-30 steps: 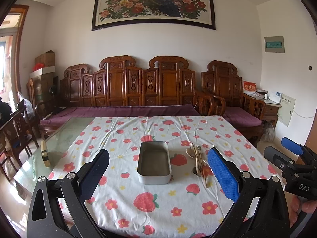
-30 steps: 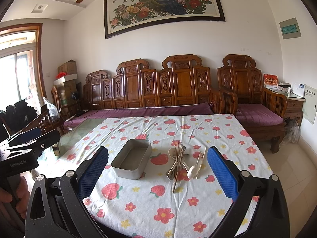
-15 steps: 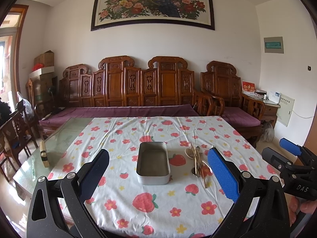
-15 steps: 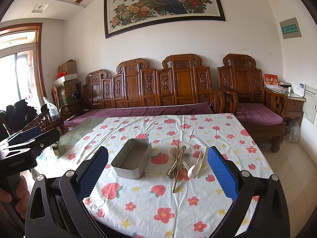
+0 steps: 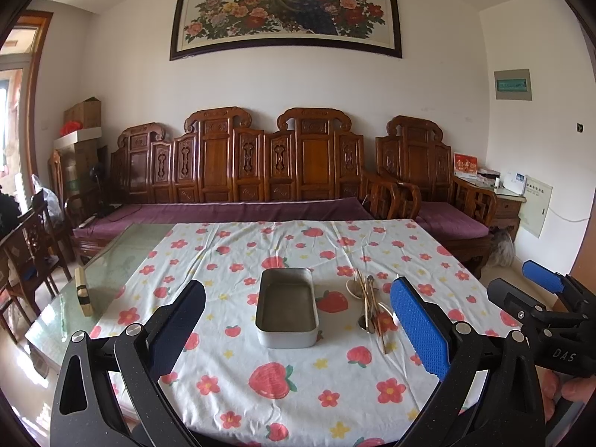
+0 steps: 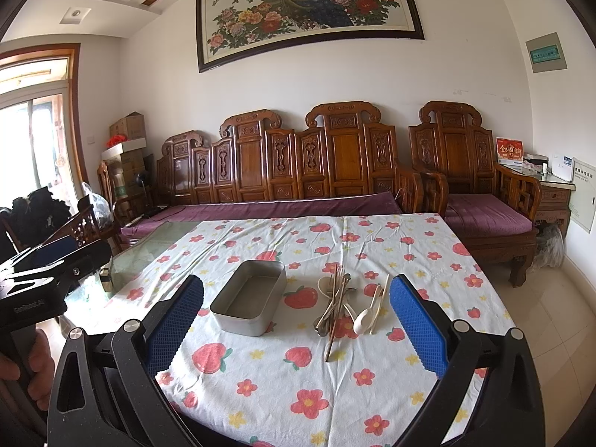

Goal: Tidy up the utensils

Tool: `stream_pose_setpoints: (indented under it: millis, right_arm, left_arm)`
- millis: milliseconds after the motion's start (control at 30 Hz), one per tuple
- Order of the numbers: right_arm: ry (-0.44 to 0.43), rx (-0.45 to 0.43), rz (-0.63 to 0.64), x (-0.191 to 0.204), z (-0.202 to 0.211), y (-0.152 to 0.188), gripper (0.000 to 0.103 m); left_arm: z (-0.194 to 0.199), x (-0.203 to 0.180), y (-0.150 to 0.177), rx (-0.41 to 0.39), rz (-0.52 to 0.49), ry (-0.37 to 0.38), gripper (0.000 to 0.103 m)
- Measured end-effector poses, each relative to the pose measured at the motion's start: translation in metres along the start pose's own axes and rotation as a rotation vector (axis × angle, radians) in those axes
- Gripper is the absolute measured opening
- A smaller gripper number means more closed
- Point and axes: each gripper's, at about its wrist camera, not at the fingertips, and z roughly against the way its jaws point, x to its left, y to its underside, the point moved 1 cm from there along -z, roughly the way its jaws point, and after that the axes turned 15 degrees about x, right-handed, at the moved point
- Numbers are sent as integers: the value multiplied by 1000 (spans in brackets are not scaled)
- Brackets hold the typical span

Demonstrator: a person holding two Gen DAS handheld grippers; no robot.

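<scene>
Hovering both claws short of the table, I have nothing in hand: my left gripper is spread wide and bare, and my right gripper the same. Straight ahead of the left claw, between its blue pads, sits the metal tin, open-topped and holding nothing that I can see. Just off to the right of it, ahead of my right claw, lies the heap of utensils: wooden chopsticks crossed over a couple of metal spoons, with a pale spoon on the heap's right edge. All of it rests on the strawberry tablecloth, apart from the tin. So I judge this the very start, the reach before the first pick. Next I reckon the right claw must drop forward and low onto one piece; that pale spoon looks least tangled. Thin, flat things on cloth call for a careful pinch.
</scene>
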Motion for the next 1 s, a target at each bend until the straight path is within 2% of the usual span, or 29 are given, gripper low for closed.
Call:
stream_pose_setpoints:
  millis: [1000]
  right_arm:
    - [0, 5, -2, -2, 1, -2, 100]
  left_arm:
    - [10, -4, -10, 0, -9, 7, 97]
